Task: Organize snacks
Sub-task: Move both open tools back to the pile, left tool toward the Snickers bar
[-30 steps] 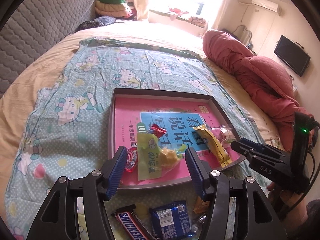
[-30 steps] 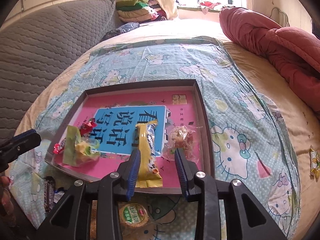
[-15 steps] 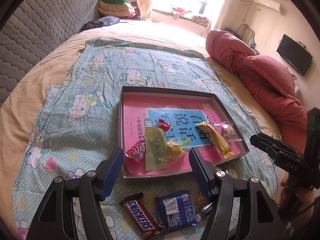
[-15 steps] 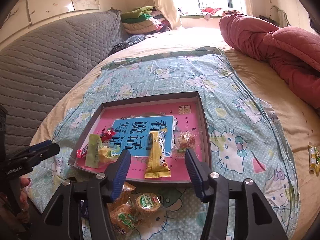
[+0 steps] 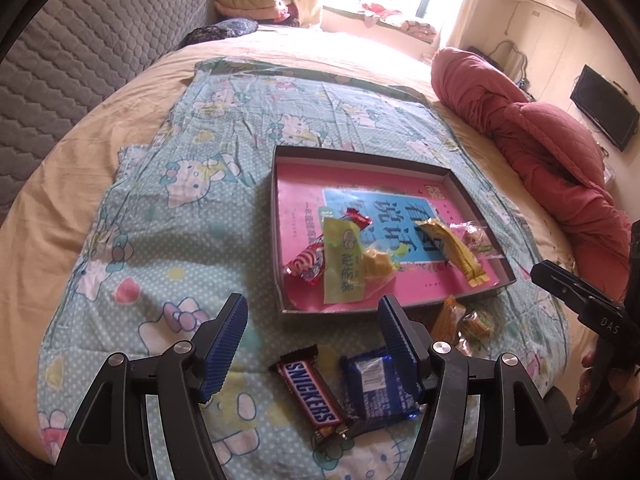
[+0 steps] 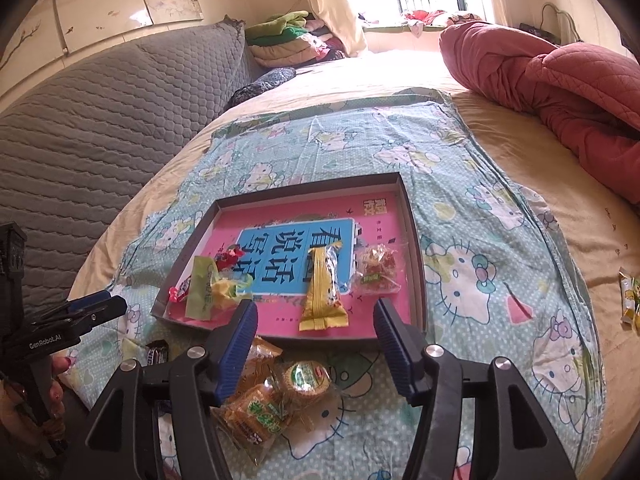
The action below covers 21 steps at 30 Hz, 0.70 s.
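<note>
A dark shallow tray with a pink and blue lining lies on the bed and holds a green packet, a red striped candy, a yellow packet and a clear-wrapped sweet. My left gripper is open and empty above a Snickers bar and a blue packet on the sheet in front of the tray. My right gripper is open and empty above several biscuit packets.
The Hello Kitty sheet covers the bed. A red quilt is piled at the right. A grey quilted headboard runs along the left. One loose snack lies far right on the bare mattress.
Both grippers have pulled back from the tray towards the bed's near edge. The right jaws have opened wide. The snacks in front of the tray have come into view.
</note>
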Tool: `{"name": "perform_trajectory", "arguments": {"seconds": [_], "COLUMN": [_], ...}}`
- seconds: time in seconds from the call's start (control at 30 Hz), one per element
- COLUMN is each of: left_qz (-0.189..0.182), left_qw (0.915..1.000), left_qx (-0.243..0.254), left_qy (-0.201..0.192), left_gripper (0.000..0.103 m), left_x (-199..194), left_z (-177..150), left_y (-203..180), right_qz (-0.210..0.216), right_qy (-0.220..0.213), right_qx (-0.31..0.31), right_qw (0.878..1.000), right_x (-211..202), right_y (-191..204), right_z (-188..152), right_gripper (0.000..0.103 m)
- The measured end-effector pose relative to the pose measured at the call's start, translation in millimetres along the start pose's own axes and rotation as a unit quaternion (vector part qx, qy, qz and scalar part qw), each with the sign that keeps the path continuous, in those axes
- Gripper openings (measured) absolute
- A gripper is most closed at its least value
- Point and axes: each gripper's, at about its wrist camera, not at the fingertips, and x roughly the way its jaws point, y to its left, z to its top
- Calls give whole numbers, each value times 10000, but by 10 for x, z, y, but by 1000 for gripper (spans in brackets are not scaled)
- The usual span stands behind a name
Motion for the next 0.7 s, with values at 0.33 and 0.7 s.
{"name": "perform_trajectory", "arguments": {"seconds": [0.33,0.7], "left_qz": [186,138], "left_qw": [9994,9975], "left_qx": [-143,-365], "left_qy": [247,593], "left_gripper": [70,70], "left_x": [14,91], "left_z": [-175,-380], "left_y": [141,141], "right_qz": [108,157], "right_qy": [257,405], "right_qx": [79,-33], "right_qw": [9996,9991], "right_x": [34,41], "right_y": [-14,63], "right_z": [-202,-316], "right_gripper": [62,64]}}
